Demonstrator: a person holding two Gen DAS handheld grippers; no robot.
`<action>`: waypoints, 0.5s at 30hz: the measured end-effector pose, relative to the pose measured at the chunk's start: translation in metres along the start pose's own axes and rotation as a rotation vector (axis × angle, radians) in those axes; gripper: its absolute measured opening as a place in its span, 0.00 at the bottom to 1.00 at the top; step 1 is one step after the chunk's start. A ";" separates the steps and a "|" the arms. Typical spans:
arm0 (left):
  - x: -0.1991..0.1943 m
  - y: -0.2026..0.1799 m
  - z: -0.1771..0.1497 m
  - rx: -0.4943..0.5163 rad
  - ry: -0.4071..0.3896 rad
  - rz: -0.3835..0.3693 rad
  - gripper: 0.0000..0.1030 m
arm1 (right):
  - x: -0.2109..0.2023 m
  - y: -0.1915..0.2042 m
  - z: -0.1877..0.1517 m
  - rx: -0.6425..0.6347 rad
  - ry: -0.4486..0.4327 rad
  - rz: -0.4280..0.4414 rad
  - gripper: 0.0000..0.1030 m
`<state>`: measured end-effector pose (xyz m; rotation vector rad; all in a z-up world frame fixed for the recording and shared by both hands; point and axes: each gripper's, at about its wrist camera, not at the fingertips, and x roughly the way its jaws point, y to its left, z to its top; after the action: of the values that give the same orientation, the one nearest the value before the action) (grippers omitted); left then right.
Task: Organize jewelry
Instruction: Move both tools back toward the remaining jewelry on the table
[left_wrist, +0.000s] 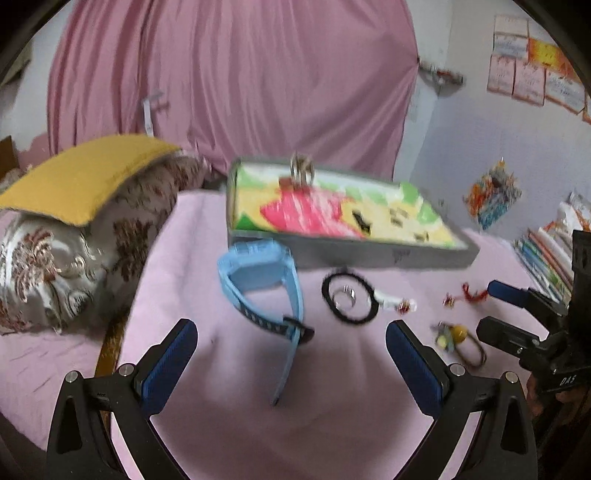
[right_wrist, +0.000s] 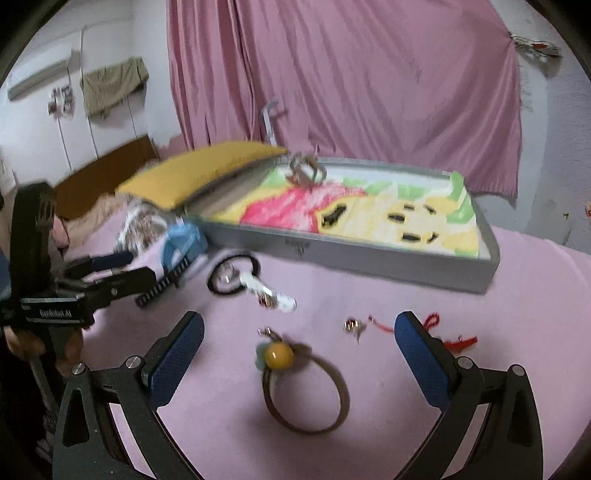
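A light blue watch (left_wrist: 260, 280) lies on the pink cloth just ahead of my open left gripper (left_wrist: 291, 347), its strap running back between the fingers. Beside it a black hair tie (left_wrist: 349, 297) encircles a silver ring (left_wrist: 345, 294). A grey tray (left_wrist: 436, 254) with a colourful cartoon lining holds silver bangles (left_wrist: 302, 170) at its far edge. My right gripper (right_wrist: 299, 343) is open over a brown band with a yellow bead (right_wrist: 279, 355). Small earrings (right_wrist: 352, 325) and a red string (right_wrist: 458, 341) lie to its right. A white clip (right_wrist: 273, 293) lies ahead.
A floral pillow (left_wrist: 74, 251) with a yellow cushion (left_wrist: 85, 177) on top sits left of the tray. A pink curtain (left_wrist: 236, 81) hangs behind. Stacked books (left_wrist: 543, 254) line the right wall. The cloth-covered surface drops off at the left, where brown wood (left_wrist: 110, 347) shows.
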<state>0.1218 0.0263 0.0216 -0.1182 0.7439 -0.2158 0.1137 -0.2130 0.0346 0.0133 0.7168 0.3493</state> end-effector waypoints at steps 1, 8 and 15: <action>0.004 0.000 -0.001 0.003 0.020 -0.001 0.99 | 0.003 0.000 -0.001 -0.006 0.020 -0.006 0.98; 0.017 0.005 -0.001 -0.003 0.088 0.024 0.99 | 0.015 0.008 -0.004 -0.057 0.109 0.004 0.88; 0.030 0.010 0.007 -0.032 0.126 0.020 0.85 | 0.023 0.020 -0.008 -0.098 0.164 -0.017 0.44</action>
<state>0.1495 0.0290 0.0047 -0.1278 0.8733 -0.1933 0.1182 -0.1881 0.0167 -0.1152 0.8603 0.3718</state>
